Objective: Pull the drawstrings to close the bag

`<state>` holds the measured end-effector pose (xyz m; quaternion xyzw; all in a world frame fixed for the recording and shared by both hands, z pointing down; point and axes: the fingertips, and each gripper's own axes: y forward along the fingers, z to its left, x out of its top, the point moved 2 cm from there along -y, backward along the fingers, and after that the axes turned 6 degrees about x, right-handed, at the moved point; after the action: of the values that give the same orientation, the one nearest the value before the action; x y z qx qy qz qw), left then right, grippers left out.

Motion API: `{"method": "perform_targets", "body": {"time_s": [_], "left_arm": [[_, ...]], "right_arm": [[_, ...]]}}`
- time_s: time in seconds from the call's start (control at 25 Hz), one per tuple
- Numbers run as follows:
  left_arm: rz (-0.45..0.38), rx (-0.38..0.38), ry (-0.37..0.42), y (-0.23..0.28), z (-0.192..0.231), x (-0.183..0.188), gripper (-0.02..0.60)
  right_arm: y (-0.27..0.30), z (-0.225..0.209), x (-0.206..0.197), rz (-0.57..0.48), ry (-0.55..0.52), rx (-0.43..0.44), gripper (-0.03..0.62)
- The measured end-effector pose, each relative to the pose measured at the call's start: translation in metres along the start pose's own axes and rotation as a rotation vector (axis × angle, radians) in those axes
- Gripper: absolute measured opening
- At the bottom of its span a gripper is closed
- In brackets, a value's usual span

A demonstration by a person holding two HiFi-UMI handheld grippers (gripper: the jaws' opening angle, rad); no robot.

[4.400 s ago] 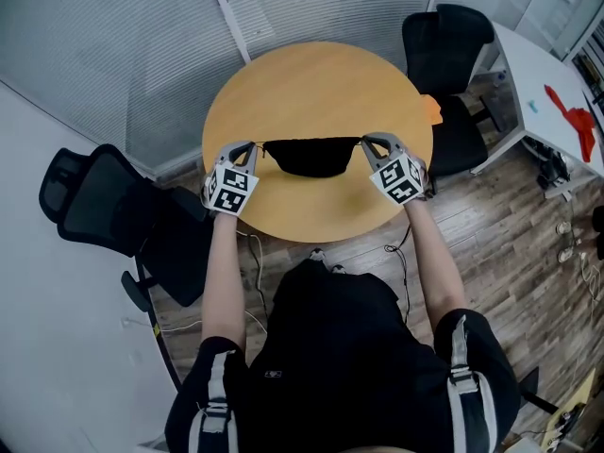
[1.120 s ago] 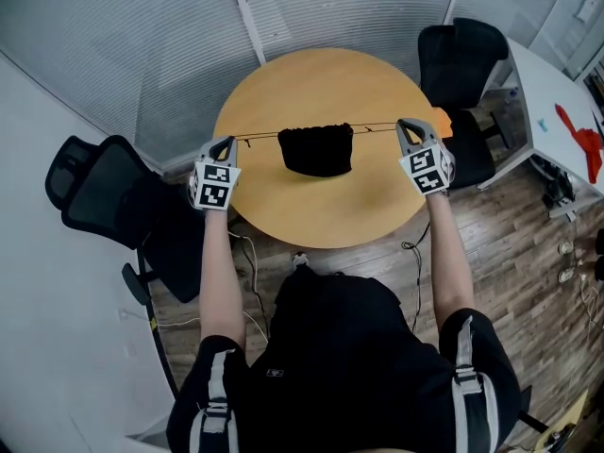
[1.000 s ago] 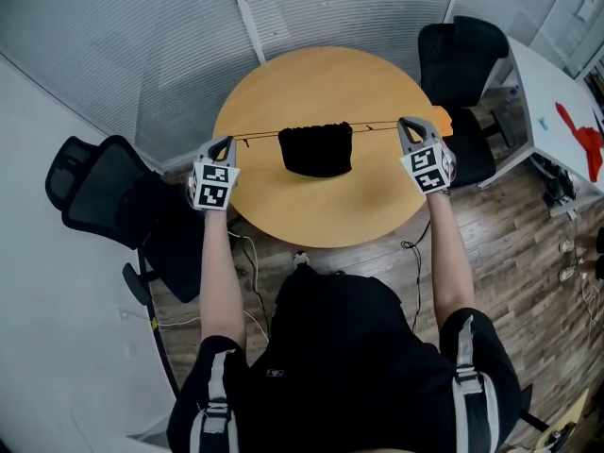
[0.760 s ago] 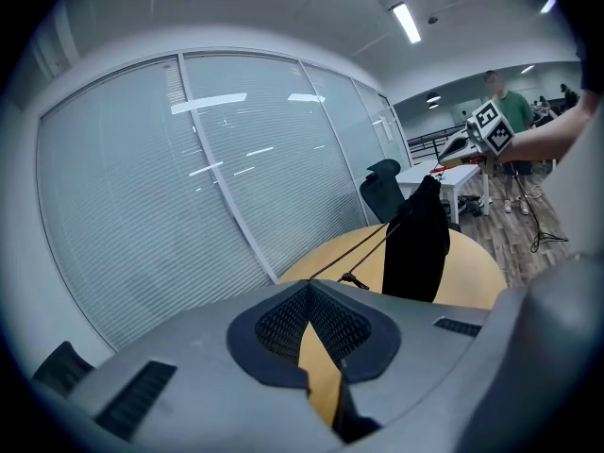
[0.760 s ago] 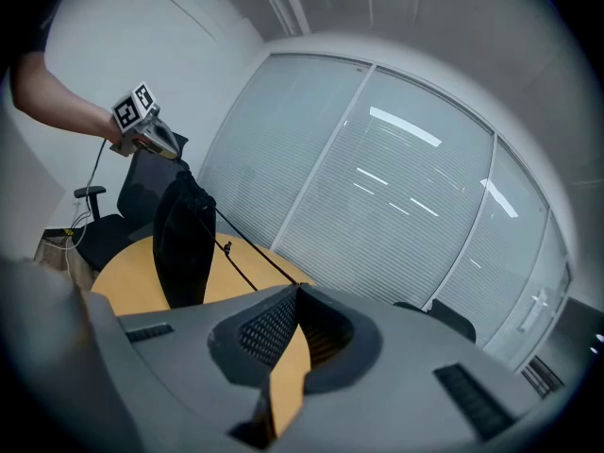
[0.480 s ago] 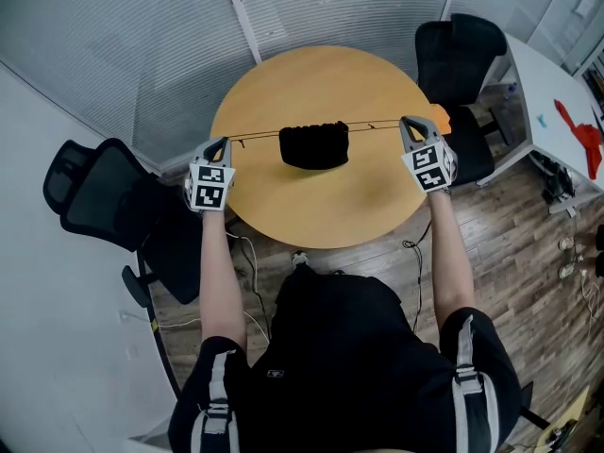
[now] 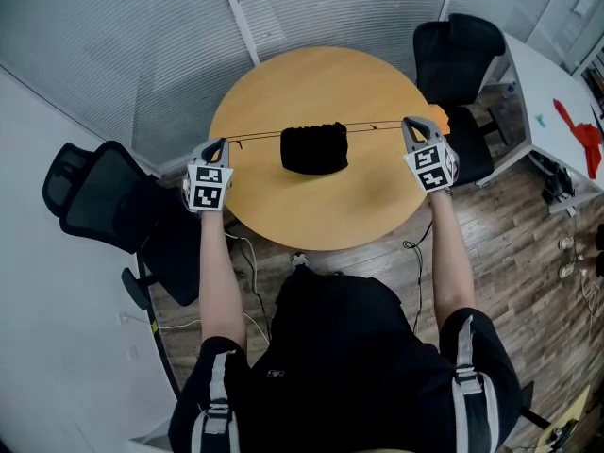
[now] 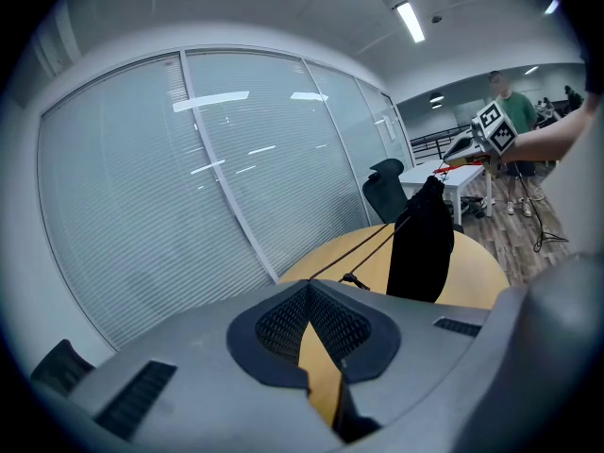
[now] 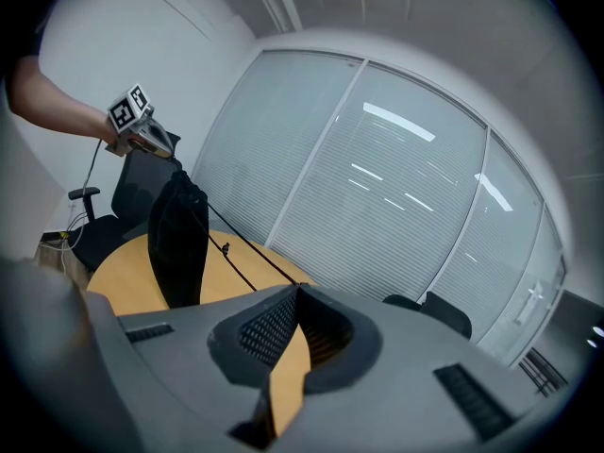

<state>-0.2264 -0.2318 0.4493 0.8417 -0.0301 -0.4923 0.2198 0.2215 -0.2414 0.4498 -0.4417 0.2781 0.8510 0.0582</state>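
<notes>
A black drawstring bag (image 7: 314,148) hangs above the round wooden table (image 7: 321,206), its mouth gathered narrow. Thin dark drawstrings (image 7: 253,138) run taut from it to both sides. My left gripper (image 7: 219,143) is shut on the left drawstring at the table's left edge. My right gripper (image 7: 409,123) is shut on the right drawstring (image 7: 377,126) at the right edge. In the left gripper view the bag (image 8: 422,243) hangs past the closed jaws, with the drawstrings (image 8: 368,248) leading in. In the right gripper view the bag (image 9: 178,239) and drawstrings (image 9: 247,255) show likewise.
Black office chairs stand at the left (image 7: 99,201) and back right (image 7: 458,50) of the table. A white desk (image 7: 557,102) with a red object (image 7: 580,130) is at the far right. Glass walls with blinds (image 7: 189,36) lie behind. A person (image 8: 514,140) stands far off.
Over the last seconds both grippers moved apart, the drawstrings stretched taut and the bag's mouth drew narrow. In the last second the hands barely shifted.
</notes>
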Motion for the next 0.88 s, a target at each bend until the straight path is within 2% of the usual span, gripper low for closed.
{"method": "perform_targets", "body": {"time_s": [0.88], "left_arm": [[0.006,0.012,-0.037,0.003,0.007,-0.004,0.014]], "right_arm": [[0.001,-0.008,-0.010,0.019,0.022,0.005,0.058]]}}
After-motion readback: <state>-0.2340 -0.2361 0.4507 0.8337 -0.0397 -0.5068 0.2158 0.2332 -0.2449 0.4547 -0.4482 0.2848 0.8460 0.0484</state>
